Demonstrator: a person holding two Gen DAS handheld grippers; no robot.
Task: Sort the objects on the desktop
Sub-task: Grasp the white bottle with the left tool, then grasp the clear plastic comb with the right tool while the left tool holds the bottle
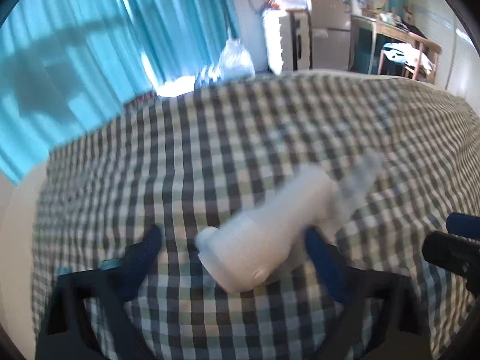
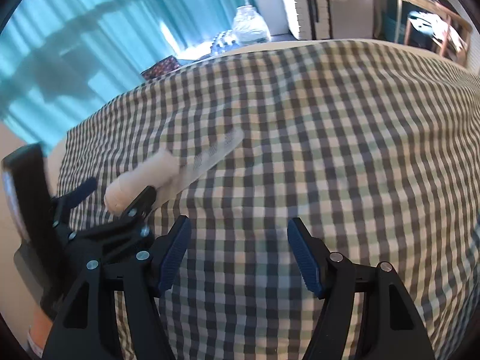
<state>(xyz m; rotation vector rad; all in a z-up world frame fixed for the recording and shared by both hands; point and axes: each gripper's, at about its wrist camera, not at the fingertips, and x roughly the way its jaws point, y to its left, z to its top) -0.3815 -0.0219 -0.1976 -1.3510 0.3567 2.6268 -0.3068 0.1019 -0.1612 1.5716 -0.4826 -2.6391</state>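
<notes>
Left gripper (image 1: pixel 231 240): nearest the lens in the left wrist view, dark jaws with blue pads, standing to either side of a white bottle; right pad looks to touch or nearly touch the bottle, left pad clearly apart from it, so not yet a firm grip as far as the blur allows.
White bottle (image 1: pixel 264 228): lying on its side on the cloth, plain white plastic body, clear cap or nozzle end pointing up and to the right; also seen from the right wrist view (image 2: pixel 144 177), partly hidden behind the left gripper's finger.
Right gripper (image 2: pixel 238 255): jaws spread moderately wide, nothing between the blue ribbed pads, only cloth beneath.
Checked tablecloth (image 1: pixel 210 138): green, white and dark grey squares, covering the whole table; no other loose object visible on it.
Background: turquoise curtain (image 1: pixel 90 45) on the left, white cabinets and a wooden desk far behind.
Sorting container: none visible in either view.
Progress: judged early or mid-step; bottle not lifted, not yet secured, destination unknown.
Left to do: close on the bottle, lift, carry to wherever sorted items belong.
</notes>
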